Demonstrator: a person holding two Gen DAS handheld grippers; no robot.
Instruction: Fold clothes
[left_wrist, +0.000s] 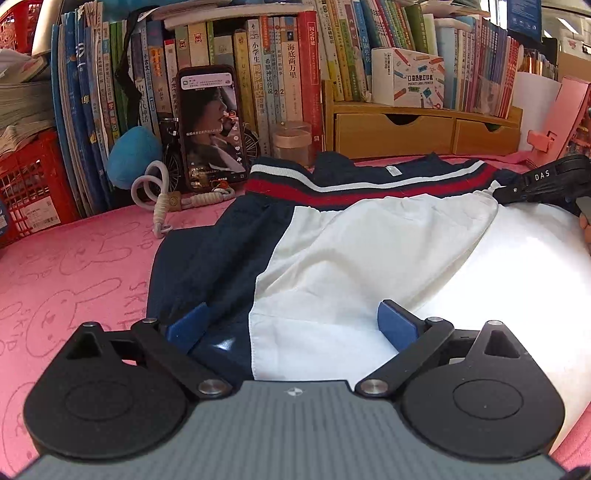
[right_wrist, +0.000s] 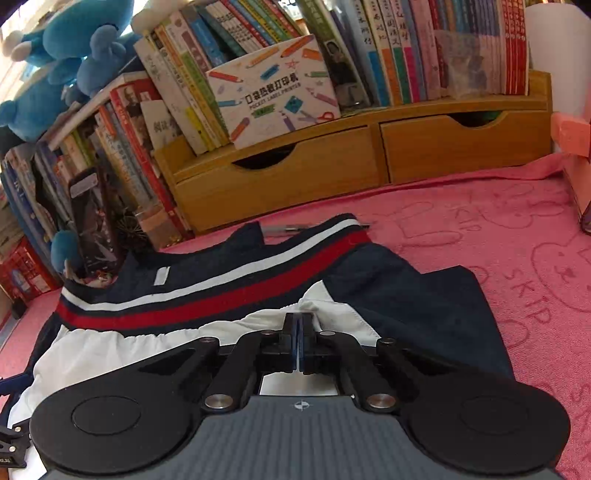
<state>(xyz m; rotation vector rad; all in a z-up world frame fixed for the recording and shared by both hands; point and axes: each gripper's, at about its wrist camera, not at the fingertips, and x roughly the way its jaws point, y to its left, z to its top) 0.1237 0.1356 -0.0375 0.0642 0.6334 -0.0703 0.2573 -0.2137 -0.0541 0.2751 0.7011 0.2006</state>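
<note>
Shorts (right_wrist: 229, 295) right under R gripper (right_wrist: 300, 317), pinched.

Home study – packed bookshelf (left_wrist: 280, 55), plush toys (right_wrist: 55, 44)

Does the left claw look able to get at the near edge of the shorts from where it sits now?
Probably yes. The left claw is open, its fingers straddling the navy-and-white seam of the shorts, and nothing lies between them and the cloth.

Navy-and-white shorts (left_wrist: 332, 258) lie spread flat on the pink towel, mid-frame in both views. White centre panel, navy side panels, elastic waistband striped red, white and navy along the far edge, small white label inside.
</note>
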